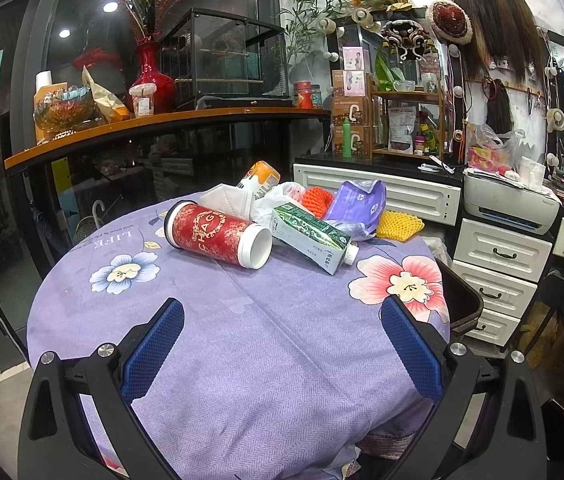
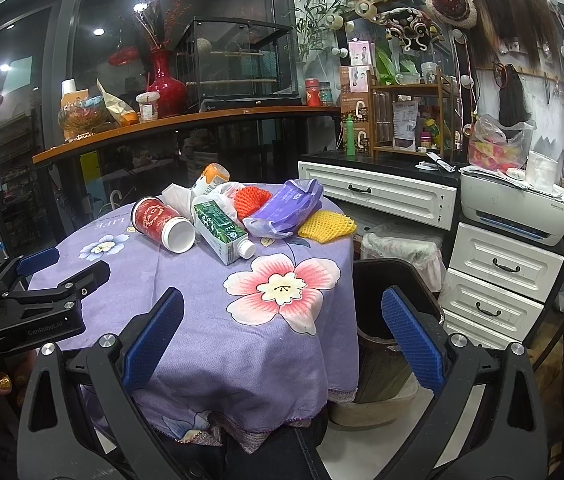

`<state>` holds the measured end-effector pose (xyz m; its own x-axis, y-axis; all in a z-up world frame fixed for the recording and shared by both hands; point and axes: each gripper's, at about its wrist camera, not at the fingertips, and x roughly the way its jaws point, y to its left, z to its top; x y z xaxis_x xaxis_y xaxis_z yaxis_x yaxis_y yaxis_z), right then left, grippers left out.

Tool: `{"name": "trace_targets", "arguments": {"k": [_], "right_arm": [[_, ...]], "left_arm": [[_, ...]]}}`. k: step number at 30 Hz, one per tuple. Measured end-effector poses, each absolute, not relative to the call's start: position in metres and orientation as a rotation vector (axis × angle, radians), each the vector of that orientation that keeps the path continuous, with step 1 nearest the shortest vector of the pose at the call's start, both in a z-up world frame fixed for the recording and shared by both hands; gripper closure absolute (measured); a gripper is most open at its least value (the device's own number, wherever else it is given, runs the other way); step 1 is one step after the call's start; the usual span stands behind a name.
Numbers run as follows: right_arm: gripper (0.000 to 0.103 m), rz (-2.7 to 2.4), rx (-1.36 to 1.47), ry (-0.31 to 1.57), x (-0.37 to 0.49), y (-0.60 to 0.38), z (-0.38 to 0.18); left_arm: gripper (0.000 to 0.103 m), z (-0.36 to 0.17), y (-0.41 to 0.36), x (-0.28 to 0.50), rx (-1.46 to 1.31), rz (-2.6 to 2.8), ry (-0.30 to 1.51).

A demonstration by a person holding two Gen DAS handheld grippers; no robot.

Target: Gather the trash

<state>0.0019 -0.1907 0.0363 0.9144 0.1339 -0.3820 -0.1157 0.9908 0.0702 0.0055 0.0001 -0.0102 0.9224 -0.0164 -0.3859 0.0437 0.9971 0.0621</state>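
Trash lies at the far side of a round table with a purple flowered cloth: a red paper cup on its side, a green milk carton, a purple bag, a yellow foam net, an orange foam net, white tissue and an orange-capped bottle. My left gripper is open and empty over the near cloth. My right gripper is open and empty at the table's right front edge. A dark bin stands right of the table.
A white drawer cabinet with a printer stands to the right. A wooden shelf with a red vase runs behind the table. The left gripper shows at the left in the right wrist view.
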Motion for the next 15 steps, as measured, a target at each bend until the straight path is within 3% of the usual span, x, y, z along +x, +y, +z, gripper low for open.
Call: {"name": "trace_targets", "arguments": {"k": [15], "right_arm": [[0.005,0.239,0.014,0.616,0.051,-0.178,0.004]], "left_arm": [[0.005,-0.036,0.023,0.032,0.051,-0.012,0.541]]}}
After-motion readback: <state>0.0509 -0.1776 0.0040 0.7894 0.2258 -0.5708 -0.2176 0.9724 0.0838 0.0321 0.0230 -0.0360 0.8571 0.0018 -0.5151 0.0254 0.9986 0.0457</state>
